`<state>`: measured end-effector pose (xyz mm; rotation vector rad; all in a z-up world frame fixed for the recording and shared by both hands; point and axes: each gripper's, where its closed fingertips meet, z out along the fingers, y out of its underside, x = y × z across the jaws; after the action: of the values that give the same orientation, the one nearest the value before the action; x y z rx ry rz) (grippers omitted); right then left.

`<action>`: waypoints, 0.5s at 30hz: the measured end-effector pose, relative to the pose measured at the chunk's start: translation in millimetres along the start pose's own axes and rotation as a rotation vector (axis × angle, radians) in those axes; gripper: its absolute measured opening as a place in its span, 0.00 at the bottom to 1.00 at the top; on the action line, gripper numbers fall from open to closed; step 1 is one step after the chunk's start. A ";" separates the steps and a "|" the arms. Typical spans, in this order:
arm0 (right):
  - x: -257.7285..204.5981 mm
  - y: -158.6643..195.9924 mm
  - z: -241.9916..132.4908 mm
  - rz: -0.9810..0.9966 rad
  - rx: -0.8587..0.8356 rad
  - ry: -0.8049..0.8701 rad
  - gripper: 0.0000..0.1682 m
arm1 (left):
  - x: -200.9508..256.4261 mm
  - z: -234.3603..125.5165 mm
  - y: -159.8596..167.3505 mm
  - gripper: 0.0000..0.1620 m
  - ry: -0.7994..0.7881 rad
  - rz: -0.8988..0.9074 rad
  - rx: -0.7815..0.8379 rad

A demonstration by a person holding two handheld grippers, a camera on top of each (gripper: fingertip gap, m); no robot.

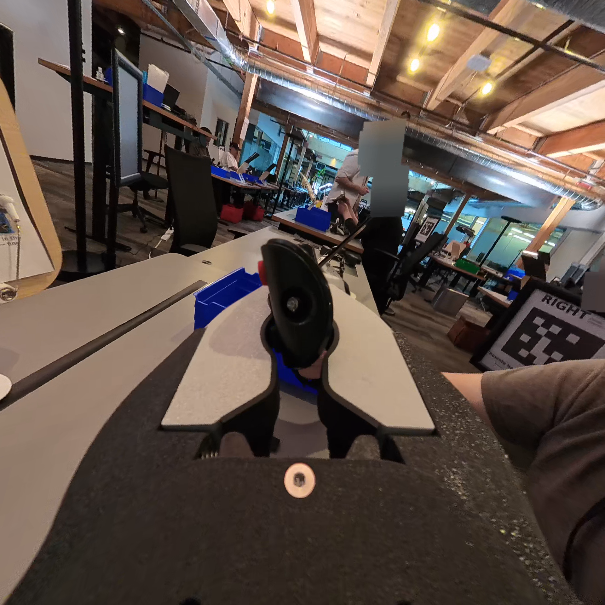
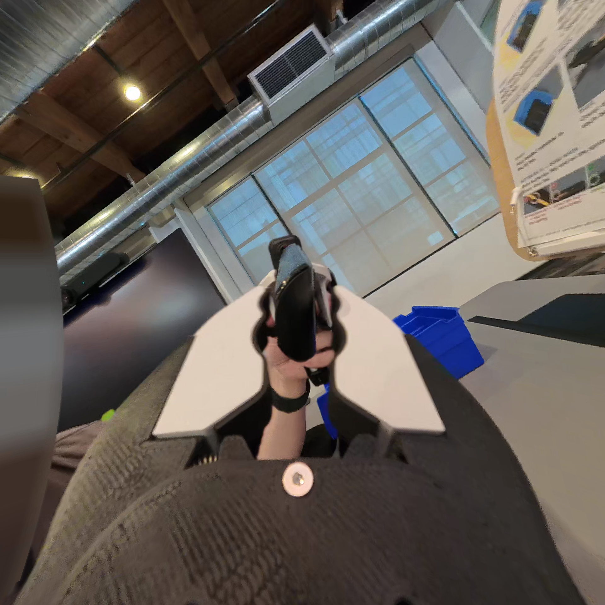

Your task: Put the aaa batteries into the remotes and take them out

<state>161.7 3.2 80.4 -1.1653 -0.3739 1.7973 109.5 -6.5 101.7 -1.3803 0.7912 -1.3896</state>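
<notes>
Left gripper (image 1: 299,330) clamps black remote (image 1: 296,301); blue bin (image 1: 226,294) at 10 o'clock. Right gripper (image 2: 296,324) grips same remote (image 2: 294,314).

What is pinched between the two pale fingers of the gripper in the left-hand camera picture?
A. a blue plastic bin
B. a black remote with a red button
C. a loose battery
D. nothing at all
B: the left gripper is closed around a black remote that stands up between its fingers, its red button showing near the top; the blue bin sits behind on the grey table.
</notes>
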 end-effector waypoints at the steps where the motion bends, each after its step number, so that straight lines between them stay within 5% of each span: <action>1: 4.4 -1.7 -1.0 -0.001 0.009 0.036 0.31 | -1.5 0.4 0.5 0.14 -0.001 -0.007 0.006; 6: 24.9 -3.3 -9.3 -0.179 -0.020 0.274 0.35 | -6.3 1.6 1.3 0.14 -0.056 0.028 0.014; 15: 17.5 0.7 -4.2 -0.261 -0.124 0.352 0.33 | -3.4 5.4 3.5 0.14 -0.143 0.150 -0.019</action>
<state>162.7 16.4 68.0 -1.4198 -0.4120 1.3297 114.9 -3.4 98.0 -1.3885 0.7985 -1.1573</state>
